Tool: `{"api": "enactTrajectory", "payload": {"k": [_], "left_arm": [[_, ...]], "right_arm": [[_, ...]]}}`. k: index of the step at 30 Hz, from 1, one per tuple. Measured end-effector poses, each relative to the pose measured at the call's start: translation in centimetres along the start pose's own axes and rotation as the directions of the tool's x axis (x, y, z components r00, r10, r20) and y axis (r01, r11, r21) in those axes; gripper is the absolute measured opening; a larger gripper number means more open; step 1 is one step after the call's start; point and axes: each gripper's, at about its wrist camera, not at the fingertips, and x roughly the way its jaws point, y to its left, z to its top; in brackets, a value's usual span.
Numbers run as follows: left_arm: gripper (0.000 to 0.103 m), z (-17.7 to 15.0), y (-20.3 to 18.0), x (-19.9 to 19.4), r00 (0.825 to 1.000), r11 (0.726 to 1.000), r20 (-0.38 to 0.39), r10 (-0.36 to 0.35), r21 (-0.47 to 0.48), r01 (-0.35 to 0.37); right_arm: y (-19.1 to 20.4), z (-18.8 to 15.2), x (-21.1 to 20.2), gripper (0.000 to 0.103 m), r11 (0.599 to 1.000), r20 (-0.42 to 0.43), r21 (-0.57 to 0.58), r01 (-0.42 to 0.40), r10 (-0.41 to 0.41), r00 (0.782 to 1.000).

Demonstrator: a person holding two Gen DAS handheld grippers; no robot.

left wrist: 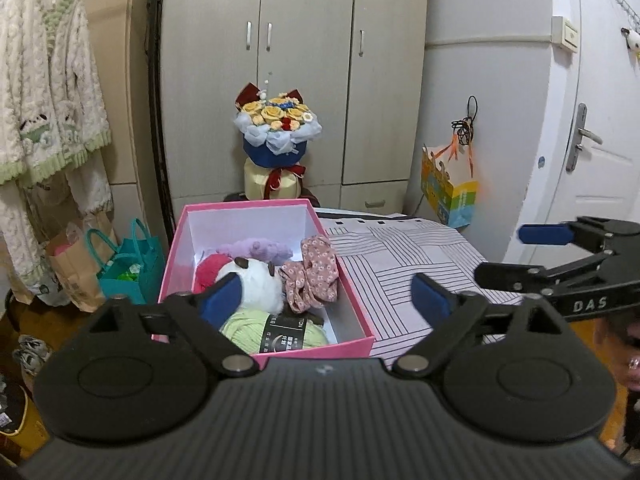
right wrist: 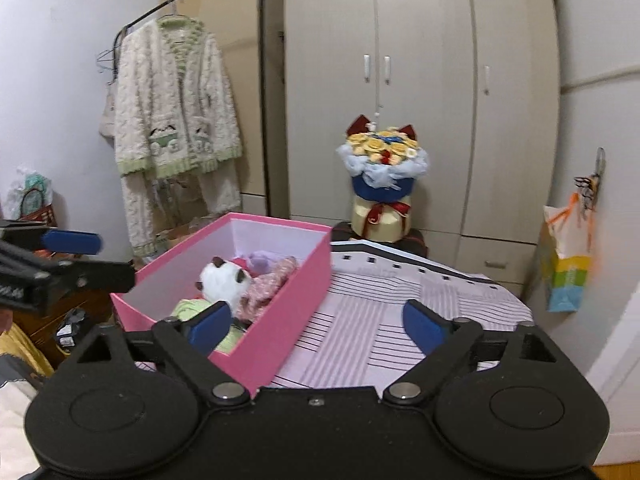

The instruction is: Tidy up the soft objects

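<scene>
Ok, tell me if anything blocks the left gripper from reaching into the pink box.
Nothing visible does. The left gripper hangs open just in front of the pink box, whose top is uncovered, with the green yarn and white plush exposed inside.

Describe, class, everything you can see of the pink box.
The pink box is a lidless rectangular carton, apparently card, pink outside and white inside. It sits upright on the striped cloth at that surface's left side. Inside lie a white plush, a purple plush, something red, floral fabric draped against its right wall, and green yarn at the near end. Neither gripper touches it.
</scene>
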Motion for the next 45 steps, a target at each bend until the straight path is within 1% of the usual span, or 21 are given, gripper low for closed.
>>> {"api": "enactTrajectory", "payload": {"k": [1,3,5,7,8,9,11,15,18,21,24,27,29,30,34,37,41,45], "left_arm": [[0.100,-0.1,-0.3,-0.2,1.000,1.000,0.003,0.009,0.005,-0.010],[0.101,-0.3,-0.6,-0.5,1.000,1.000,0.002,0.023,0.012,-0.023],[0.102,-0.4,-0.9,-0.6,0.999,0.999,-0.008,0.038,0.016,-0.038],[0.103,-0.5,-1.3,-0.6,0.997,0.997,-0.025,0.079,0.017,-0.078],[0.103,-0.5,-1.4,-0.6,0.994,0.994,-0.033,0.106,0.015,-0.105],[0.103,-0.6,-1.7,-0.6,0.989,0.990,-0.042,0.140,0.010,-0.140],[0.103,-0.6,-1.9,-0.7,0.983,0.984,-0.048,0.179,0.001,-0.180],[0.103,-0.8,-2.3,-1.2,0.980,0.980,-0.028,0.197,-0.019,-0.197],[0.103,-1.0,-3.1,-1.3,0.982,0.981,-0.028,0.189,0.044,-0.188],[0.103,-1.6,-3.4,-1.5,0.983,0.983,0.004,0.184,-0.005,-0.184],[0.103,-2.2,-3.5,-1.5,0.985,0.984,0.018,0.172,-0.041,-0.171],[0.103,-2.8,-3.3,-1.2,0.982,0.979,0.018,0.190,-0.073,-0.188],[0.103,-3.2,-3.5,-0.6,0.977,0.975,0.007,0.215,-0.049,-0.215],[0.103,-3.4,-3.6,-0.3,0.974,0.973,-0.002,0.226,-0.039,-0.226],[0.103,-4.0,-3.4,0.1,0.975,0.973,-0.015,0.222,-0.060,-0.223],[0.103,-4.3,-3.8,0.2,0.973,0.972,-0.018,0.230,-0.038,-0.230],[0.103,-4.5,-4.4,0.0,0.971,0.971,-0.014,0.239,-0.022,-0.239],[0.103,-4.8,-4.7,-0.5,0.969,0.969,0.008,0.247,-0.013,-0.247]], "right_arm": [[-0.1,-0.1,-0.2,0.102,1.000,-0.005,-0.001,0.013,-0.013,1.000],[-0.2,-0.4,-0.5,0.103,0.999,-0.017,-0.003,0.054,-0.054,0.998],[0.0,-0.5,-0.5,0.103,0.994,-0.057,-0.009,0.108,-0.108,0.992],[0.2,-0.6,-0.4,0.103,0.985,-0.115,-0.032,0.168,-0.171,0.979],[0.3,-0.6,-0.5,0.103,0.981,-0.131,-0.049,0.188,-0.193,0.972],[0.3,-0.8,-0.8,0.103,0.979,-0.130,-0.057,0.198,-0.204,0.970],[0.0,-1.0,-1.5,0.103,0.980,-0.111,-0.021,0.196,-0.197,0.974],[-0.6,-1.8,-2.7,0.103,0.983,-0.093,0.066,0.173,-0.166,0.982],[-0.6,-2.3,-3.4,0.103,0.979,-0.073,0.117,0.169,-0.161,0.984],[-0.4,-2.6,-3.7,0.103,0.975,-0.061,0.141,0.174,-0.167,0.984],[-0.2,-3.1,-4.1,0.103,0.966,-0.053,0.157,0.203,-0.197,0.979],[-0.3,-3.9,-4.7,0.103,0.961,-0.034,0.185,0.207,-0.205,0.978],[-0.2,-4.3,-4.9,0.103,0.964,-0.035,0.173,0.200,-0.197,0.980],[0.0,-4.5,-5.0,0.103,0.964,-0.030,0.163,0.211,-0.209,0.978],[0.9,-4.8,-5.4,0.103,0.953,-0.008,0.121,0.278,-0.279,0.960],[1.5,-4.8,-5.4,0.103,0.948,-0.005,0.101,0.301,-0.302,0.953],[1.8,-4.7,-5.5,0.103,0.947,-0.003,0.099,0.305,-0.306,0.952],[1.5,-4.9,-5.8,0.103,0.946,-0.004,0.118,0.302,-0.304,0.953]]}}
